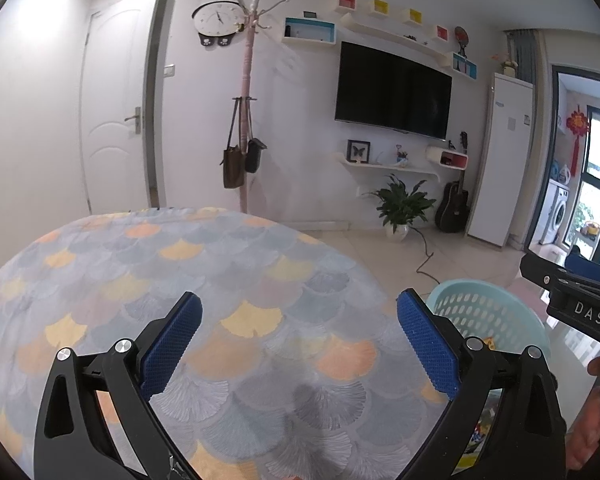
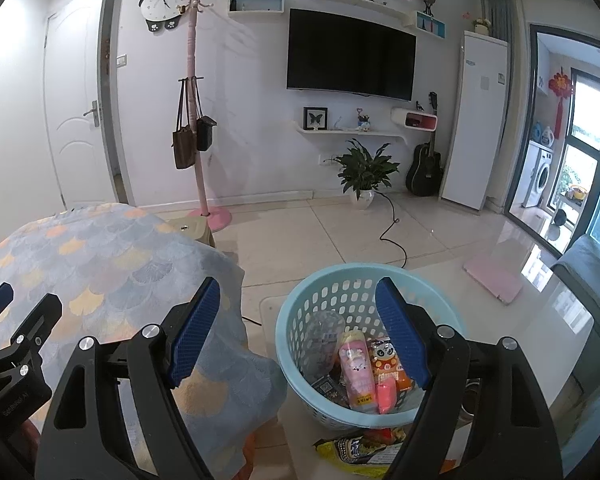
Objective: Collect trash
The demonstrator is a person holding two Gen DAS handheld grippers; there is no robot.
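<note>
One light-blue perforated basket [image 2: 364, 280] stands on the floor beside the cloth-covered tabletop [image 2: 112, 264], and it sits ahead of and below the right gripper [image 2: 298, 332], mostly behind the right-hand jaw. Inside lie several pieces of trash: one pink bottle [image 2: 356, 372] with a cartoon figure, one orange panda-printed snack packet [image 2: 384, 356], one clear plastic wrapper [image 2: 322, 336] toward the basket's left wall, and one dark packet [image 2: 326, 388] partly buried under the bottle. A small pink piece [image 2: 386, 396] lies beside the bottle; what it is cannot be told. One yellow-and-black wrapper [image 2: 360, 450] lies on the floor outside the basket, below the gap between the jaws.

The right gripper's jaws stand spread wide with nothing between the blue pads. The left gripper [image 1: 300, 332] hangs over the fan-patterned cloth, its jaws likewise spread and pinching nothing; the basket shows just beyond its right-hand jaw.
</note>
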